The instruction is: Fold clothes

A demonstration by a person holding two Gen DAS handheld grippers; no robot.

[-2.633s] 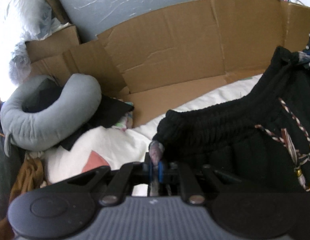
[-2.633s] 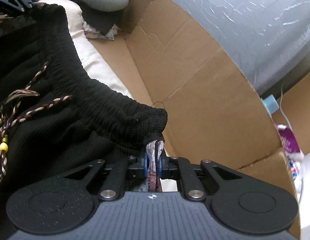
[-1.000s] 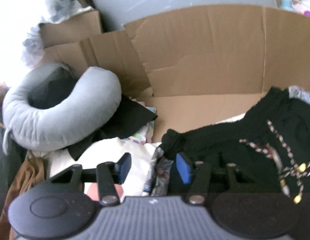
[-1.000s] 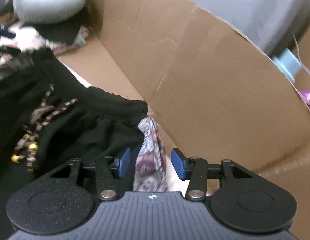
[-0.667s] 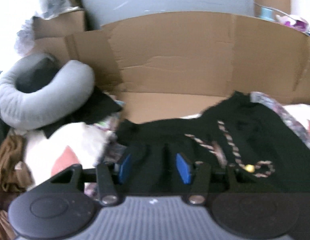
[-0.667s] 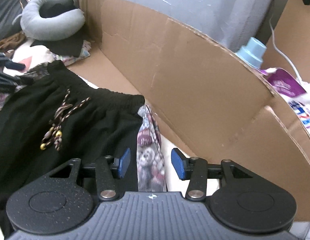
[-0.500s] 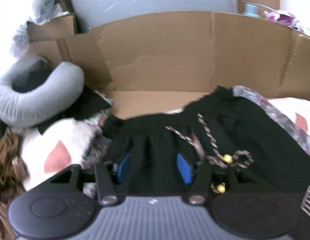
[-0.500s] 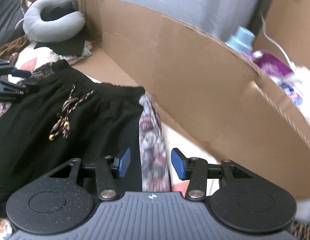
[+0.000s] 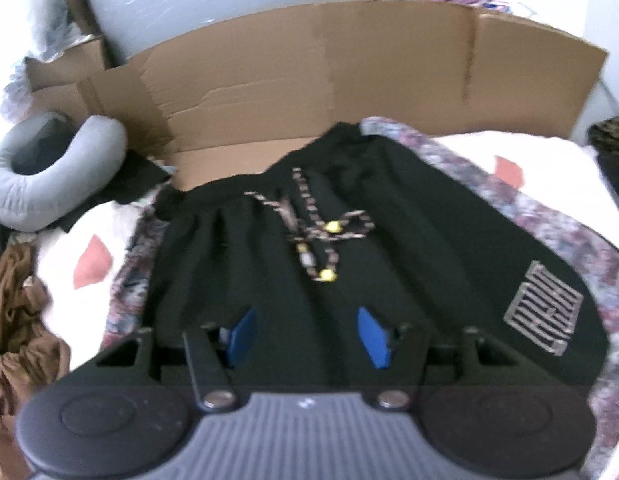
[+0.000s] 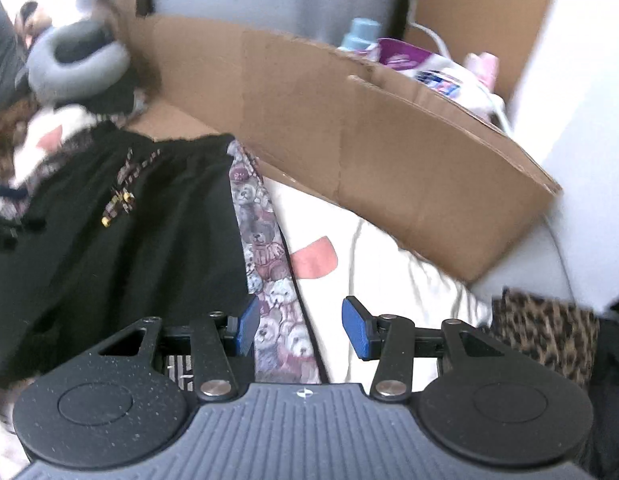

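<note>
Black shorts point(image 9: 389, 248) with teddy-bear print side panels point(image 9: 549, 224) lie spread flat on the white bed cover, waistband toward the cardboard. Their braided drawstring point(image 9: 313, 224) with yellow beads rests on the front, and a striped patch point(image 9: 543, 307) sits on one leg. My left gripper point(image 9: 307, 334) hovers over the middle of the shorts; its jaws are opening, with no cloth pinched between the blue pads. In the right wrist view the shorts point(image 10: 121, 224) lie to the left, and my right gripper point(image 10: 297, 326) stands open over the bear-print edge point(image 10: 265, 256) and the white cover.
A cardboard wall point(image 9: 349, 80) stands behind the shorts. A grey neck pillow point(image 9: 49, 172) lies at the far left, brown cloth point(image 9: 17, 320) at the left edge. Leopard-print fabric point(image 10: 545, 332) lies at the right. A bottle point(image 10: 359, 34) and packets stand behind the cardboard.
Both grippers let go of the waistband corners, opened and drew back along the shorts. The shorts now lie flat and more of them shows in both views.
</note>
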